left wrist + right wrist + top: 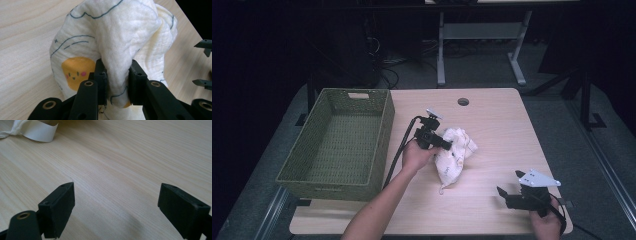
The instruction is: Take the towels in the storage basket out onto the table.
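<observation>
Cloth [110, 37]: cream-white, with thin dark blue-grey line drawings and a yellow-orange cartoon face bearing pink cheeks. Basket [337, 142]: olive-green woven texture. Table [502, 130]: pale wood grain. Left gripper [117, 82] and right gripper [116, 207]: black jaws. Floor [597, 165]: apparently grey, though dimly lit.

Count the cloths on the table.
1. The cloth lies mid-table, right of the basket, with a fold pinched in the left gripper. The right gripper sits open near the table's front right corner, holding nothing. The basket looks empty.
</observation>
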`<state>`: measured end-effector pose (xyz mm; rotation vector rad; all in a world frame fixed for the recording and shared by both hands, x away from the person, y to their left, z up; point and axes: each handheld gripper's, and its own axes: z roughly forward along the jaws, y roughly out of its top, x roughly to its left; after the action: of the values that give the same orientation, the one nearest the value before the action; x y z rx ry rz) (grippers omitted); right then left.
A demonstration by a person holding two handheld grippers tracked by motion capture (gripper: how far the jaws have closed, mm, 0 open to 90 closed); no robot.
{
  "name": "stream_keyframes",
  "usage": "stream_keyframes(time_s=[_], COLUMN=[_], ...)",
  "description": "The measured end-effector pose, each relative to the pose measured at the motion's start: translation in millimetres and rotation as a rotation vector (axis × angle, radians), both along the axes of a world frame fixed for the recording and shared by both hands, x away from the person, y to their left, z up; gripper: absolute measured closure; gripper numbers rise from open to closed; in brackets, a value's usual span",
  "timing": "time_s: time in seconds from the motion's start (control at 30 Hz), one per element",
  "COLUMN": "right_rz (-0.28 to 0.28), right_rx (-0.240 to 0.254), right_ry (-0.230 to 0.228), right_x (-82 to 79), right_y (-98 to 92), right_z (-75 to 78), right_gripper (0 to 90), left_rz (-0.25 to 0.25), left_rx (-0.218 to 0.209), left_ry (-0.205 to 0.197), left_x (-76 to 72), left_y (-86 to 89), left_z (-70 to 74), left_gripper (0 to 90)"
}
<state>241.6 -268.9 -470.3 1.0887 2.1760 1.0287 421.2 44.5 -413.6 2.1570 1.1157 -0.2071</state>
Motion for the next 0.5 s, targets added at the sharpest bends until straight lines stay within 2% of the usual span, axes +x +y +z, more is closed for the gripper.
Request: stream_keyframes(time_s=[0.23, 0.5], right_rz=[0.0, 0.0], right_rx=[-0.001, -0.002], right_ry=[0.0, 0.0], right_x=[-0.1, 0.0], right_y=[0.0, 0.0], right_z=[0.0, -0.2], right_gripper=[13.7, 13.7], left_rz=[0.002, 0.019], left_rx=[0.05, 0.059], left_ry=[-0.046, -0.053], left_x=[-3.6, -3.5], left_y=[-3.7, -1.2], left_z=[-5.0, -9.6], left_gripper=[71.3, 70.6])
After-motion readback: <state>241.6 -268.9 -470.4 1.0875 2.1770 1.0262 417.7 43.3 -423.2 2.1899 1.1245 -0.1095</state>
